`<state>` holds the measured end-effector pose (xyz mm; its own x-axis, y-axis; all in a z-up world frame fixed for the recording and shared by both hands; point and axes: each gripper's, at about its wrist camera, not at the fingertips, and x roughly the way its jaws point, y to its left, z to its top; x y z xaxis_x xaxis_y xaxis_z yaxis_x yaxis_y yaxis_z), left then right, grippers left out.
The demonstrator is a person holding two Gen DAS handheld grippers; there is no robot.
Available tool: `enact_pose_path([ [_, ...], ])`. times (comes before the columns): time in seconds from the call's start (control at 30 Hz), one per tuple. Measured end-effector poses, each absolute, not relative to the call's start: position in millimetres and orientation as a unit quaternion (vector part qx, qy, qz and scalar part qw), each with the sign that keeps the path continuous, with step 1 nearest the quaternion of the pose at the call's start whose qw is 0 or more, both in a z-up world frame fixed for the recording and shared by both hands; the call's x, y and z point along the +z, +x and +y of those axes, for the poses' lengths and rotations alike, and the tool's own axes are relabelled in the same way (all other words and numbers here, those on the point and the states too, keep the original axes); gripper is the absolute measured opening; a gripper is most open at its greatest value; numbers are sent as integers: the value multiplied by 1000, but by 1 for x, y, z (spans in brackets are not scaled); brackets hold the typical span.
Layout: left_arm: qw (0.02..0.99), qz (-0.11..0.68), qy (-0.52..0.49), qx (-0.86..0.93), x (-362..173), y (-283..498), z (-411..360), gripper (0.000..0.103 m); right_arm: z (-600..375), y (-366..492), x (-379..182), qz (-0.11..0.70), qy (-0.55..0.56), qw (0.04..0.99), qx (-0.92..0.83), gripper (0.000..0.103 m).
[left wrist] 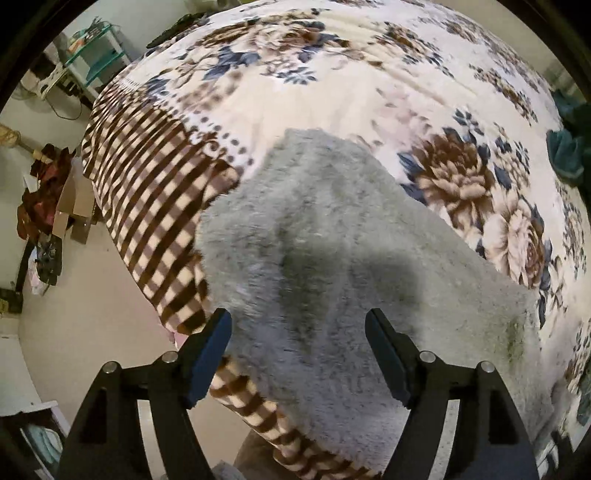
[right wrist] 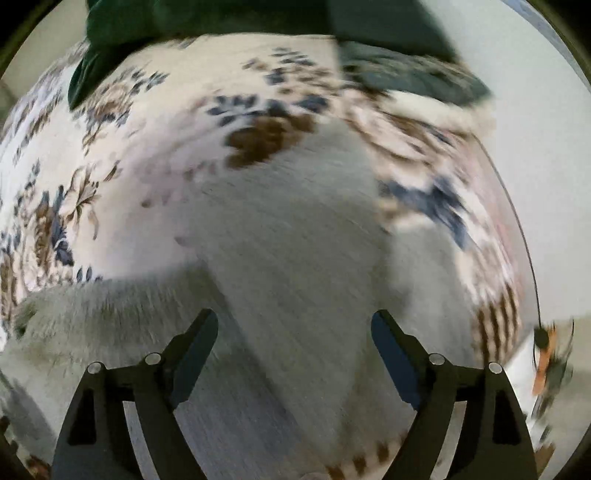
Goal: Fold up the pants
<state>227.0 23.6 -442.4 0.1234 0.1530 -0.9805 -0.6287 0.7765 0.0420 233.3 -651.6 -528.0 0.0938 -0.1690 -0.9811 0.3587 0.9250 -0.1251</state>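
Observation:
Fuzzy light-grey pants lie spread on a bed covered by a floral blanket. My left gripper is open and empty, its jaws wide apart just above the near part of the pants, close to the bed's checked edge. In the right wrist view the same grey pants fill the middle, blurred by motion, with a second fuzzy part at lower left. My right gripper is open and empty above them.
The blanket's brown checked border hangs over the bed's left edge. Floor with clutter and a cardboard box lies left. Dark green cloth sits at the bed's far side; green cloth also shows at the left wrist view's right edge.

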Motion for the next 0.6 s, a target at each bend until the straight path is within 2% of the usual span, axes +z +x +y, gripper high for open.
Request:
enact_pose_path([
  [0.07,723,609,-190,266,-446,233,16,73,-635,259,-548,670,36,720,-177,85],
  [0.1,724,609,-190,261,-448,236,11,73,-633,264,-553,675,25,715,-182,60],
  [0.13,725,610,-189,256,-449,238,8,73,-640,261,-549,668,27,714,-206,6],
  [0.17,725,613,-186,254,-449,239,4,73,-653,257,-537,649,58,722,-231,9],
  [0.23,727,615,-182,245,-452,241,-4,73,-683,230,-506,597,138,740,-278,9],
  [0.33,726,621,-174,238,-455,243,-10,73,-745,165,-468,543,247,717,-362,9],
  [0.47,718,631,-184,229,-462,243,-13,73,-810,81,-490,557,359,628,-408,9],
  [0.5,715,635,-184,227,-463,243,-15,73,-818,65,-501,567,378,604,-414,12],
  [0.57,715,636,-189,222,-464,243,-19,73,-824,44,-520,589,404,562,-418,27],
  [0.6,714,637,-188,220,-465,243,-20,73,-819,36,-523,585,418,556,-416,45],
])
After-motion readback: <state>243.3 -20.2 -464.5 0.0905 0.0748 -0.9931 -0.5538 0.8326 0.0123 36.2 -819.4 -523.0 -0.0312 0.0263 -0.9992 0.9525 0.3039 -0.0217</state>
